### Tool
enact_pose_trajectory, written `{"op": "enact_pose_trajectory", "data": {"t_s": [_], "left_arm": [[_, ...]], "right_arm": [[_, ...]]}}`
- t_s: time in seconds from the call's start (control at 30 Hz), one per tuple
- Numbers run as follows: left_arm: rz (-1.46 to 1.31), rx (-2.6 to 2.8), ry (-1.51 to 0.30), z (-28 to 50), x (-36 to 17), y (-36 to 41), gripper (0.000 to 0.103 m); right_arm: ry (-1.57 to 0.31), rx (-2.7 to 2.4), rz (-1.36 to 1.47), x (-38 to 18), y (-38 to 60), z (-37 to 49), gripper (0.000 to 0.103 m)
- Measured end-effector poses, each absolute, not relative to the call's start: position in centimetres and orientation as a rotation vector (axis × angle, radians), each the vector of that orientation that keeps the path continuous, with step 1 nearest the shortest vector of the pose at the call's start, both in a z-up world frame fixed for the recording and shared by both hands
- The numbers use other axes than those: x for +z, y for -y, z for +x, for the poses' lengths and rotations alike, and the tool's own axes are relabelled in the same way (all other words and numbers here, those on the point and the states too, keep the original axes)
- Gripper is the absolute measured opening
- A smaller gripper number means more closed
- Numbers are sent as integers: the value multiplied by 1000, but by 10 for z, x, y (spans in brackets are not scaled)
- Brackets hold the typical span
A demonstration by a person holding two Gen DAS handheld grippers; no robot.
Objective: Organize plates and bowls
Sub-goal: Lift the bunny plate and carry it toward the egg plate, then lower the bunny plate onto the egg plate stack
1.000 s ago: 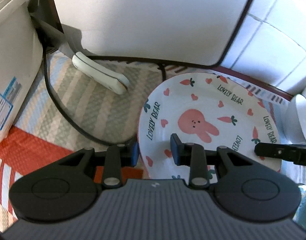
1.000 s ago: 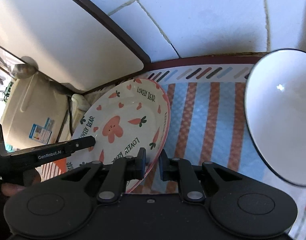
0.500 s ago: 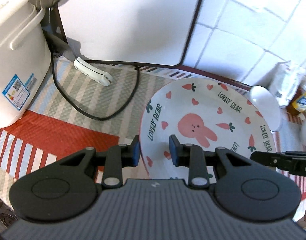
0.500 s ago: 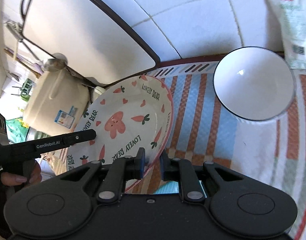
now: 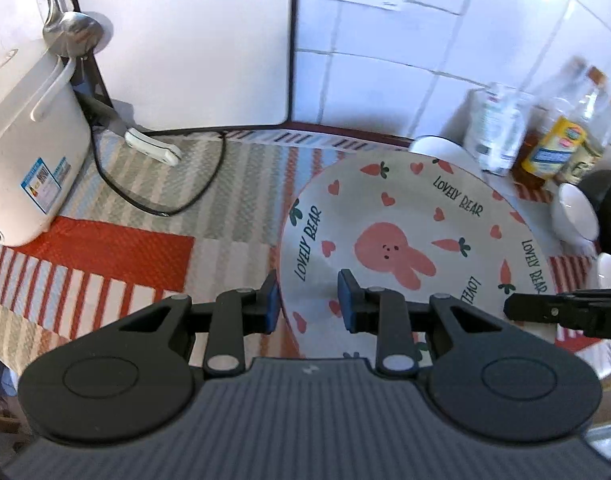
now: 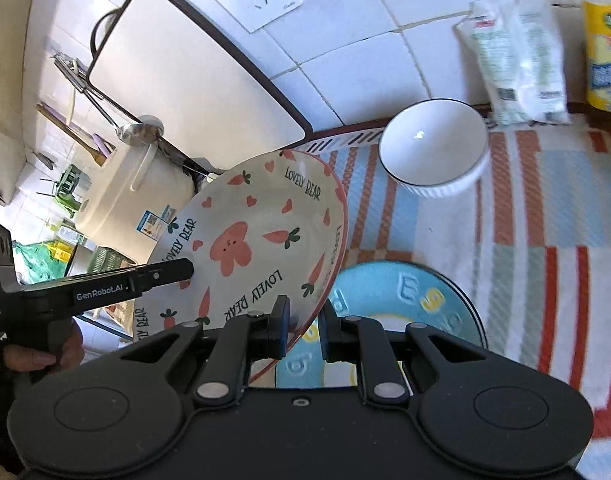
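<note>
Both grippers clamp one plate (image 5: 417, 240), white with a pink bunny, carrots, hearts and "LOVELY BEAR" lettering. Plate is off the counter, tilted, held in the air above the striped mat (image 6: 545, 216).

Left gripper (image 5: 309, 300): jaws narrowed onto the plate's left rim, one blue pad outside the edge, the other on the plate face. Right gripper (image 6: 303, 328): jaws nearly closed, pinching the opposite rim, one pad on each side of the edge. Each gripper's finger shows in the other's view, reaching onto the plate. A hand (image 6: 45, 356) grips the left tool's handle.

Under the raised plate, on the mat, a blue plate (image 6: 417, 300) with raised letters, partly hidden by the right gripper. Beyond it, near the mat's back edge, an empty white bowl (image 6: 435, 148) with a dark rim, upright, well apart from the held plate.

Back wall: white cutting board (image 5: 185, 40) leaning upright, a bag (image 6: 517, 56) and bottles (image 5: 557, 140) at the right. White rice cooker (image 5: 29, 140) at the counter's left end, ladle (image 5: 71, 32) hanging above it, black cord (image 5: 153, 208) looping across the mat.
</note>
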State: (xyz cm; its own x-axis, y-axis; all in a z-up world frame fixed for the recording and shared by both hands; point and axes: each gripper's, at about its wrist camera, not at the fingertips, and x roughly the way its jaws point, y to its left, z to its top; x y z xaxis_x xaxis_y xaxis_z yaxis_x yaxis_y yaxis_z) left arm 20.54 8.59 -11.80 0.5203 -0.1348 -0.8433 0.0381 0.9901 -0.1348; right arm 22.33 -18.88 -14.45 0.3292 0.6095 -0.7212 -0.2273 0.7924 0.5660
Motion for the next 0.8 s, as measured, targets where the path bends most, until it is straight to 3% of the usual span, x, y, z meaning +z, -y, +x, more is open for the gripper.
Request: {"op": "enact_pose_trajectory", "data": {"t_s": [0.3, 0.8], "left_arm": [[-109, -144, -1056, 167, -112, -61, 27], [-81, -153, -1222, 169, -167, -46, 27]], "right_arm": [[-1119, 566, 371, -134, 214, 187, 19], [-1253, 512, 454, -192, 232, 167, 19]]}}
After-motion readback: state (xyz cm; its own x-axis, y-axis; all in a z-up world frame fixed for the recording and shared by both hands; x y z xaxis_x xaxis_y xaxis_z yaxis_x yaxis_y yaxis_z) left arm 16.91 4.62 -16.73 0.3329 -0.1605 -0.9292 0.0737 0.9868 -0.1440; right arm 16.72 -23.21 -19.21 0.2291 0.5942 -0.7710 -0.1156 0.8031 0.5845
